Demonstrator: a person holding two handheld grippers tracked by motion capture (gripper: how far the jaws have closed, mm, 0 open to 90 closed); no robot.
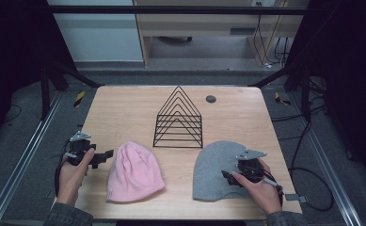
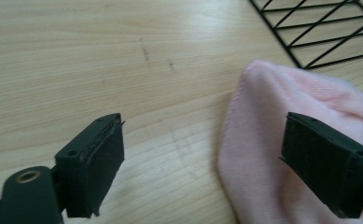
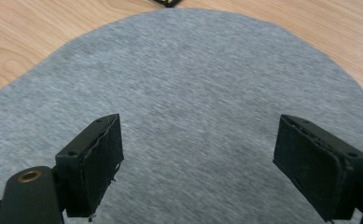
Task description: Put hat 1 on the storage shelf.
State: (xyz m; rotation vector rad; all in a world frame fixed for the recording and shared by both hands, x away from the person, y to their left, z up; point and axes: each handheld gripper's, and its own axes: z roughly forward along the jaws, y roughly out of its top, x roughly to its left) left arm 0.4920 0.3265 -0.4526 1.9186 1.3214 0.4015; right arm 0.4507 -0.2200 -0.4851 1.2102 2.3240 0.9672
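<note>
We find two knit hats lying flat on the near half of the tabletop (image 1: pixel 124 108). The pink hat (image 1: pixel 134 173) lies left of centre, its rounded crown pointing far and its cuffed brim toward the near edge. The grey hat (image 1: pixel 213 172) lies to the right, likewise crown far. A black wire rack (image 1: pixel 178 120) stands upright just beyond and between them, apart from the pink hat and very close to the grey hat's far edge.

The left tool (image 1: pixel 100 157) sits just left of the pink hat with its jaws standing wide and nothing between them; in the left gripper view one jaw hangs over the hat's left margin (image 2: pixel 282 140), the other over bare wood. The right tool (image 1: pixel 227 176) hovers over the grey hat's near right part, jaws also wide and empty; the right gripper view shows grey cloth (image 3: pixel 198 102) under both jaws. Whether either tool touches the fabric we cannot tell for certain.

Our judgement is that both hats are light, soft and limp: they will sag and fold when lifted and should not slip from rubber pads. The doubled brim or a side edge offers the firmest hold; a pinch at mid-panel would probably gather one layer only.
</note>
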